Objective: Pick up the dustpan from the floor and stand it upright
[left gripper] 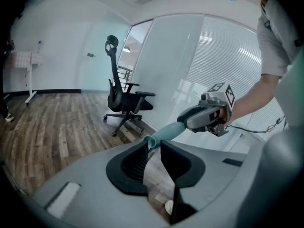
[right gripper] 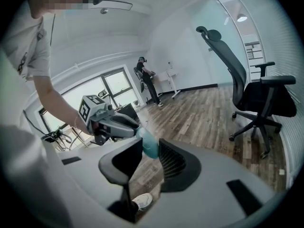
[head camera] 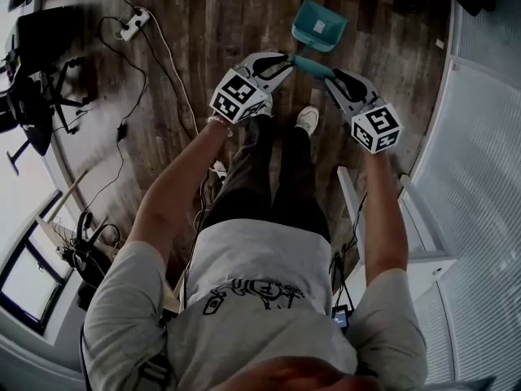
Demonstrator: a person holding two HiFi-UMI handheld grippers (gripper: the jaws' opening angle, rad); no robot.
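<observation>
The teal dustpan [head camera: 319, 25] hangs pan-end away from me over the wood floor, its handle [head camera: 312, 66] running between both grippers. My left gripper [head camera: 286, 59] is shut on the handle near the pan. My right gripper [head camera: 332, 76] is shut on the handle's other end. In the left gripper view the handle [left gripper: 167, 132] runs from my left gripper [left gripper: 153, 151] across to the right gripper [left gripper: 209, 115]. In the right gripper view the teal handle [right gripper: 148, 144] sits inside my right gripper [right gripper: 146, 152], with the left gripper [right gripper: 114, 123] just beyond. The pan itself is hidden in both gripper views.
A black office chair [left gripper: 124, 101] [right gripper: 256, 96] stands by the glass wall with blinds [head camera: 480, 137]. A power strip with cables [head camera: 130, 24] lies on the floor at the left. My shoe [head camera: 308, 119] is under the grippers. A person [right gripper: 146, 80] stands far off.
</observation>
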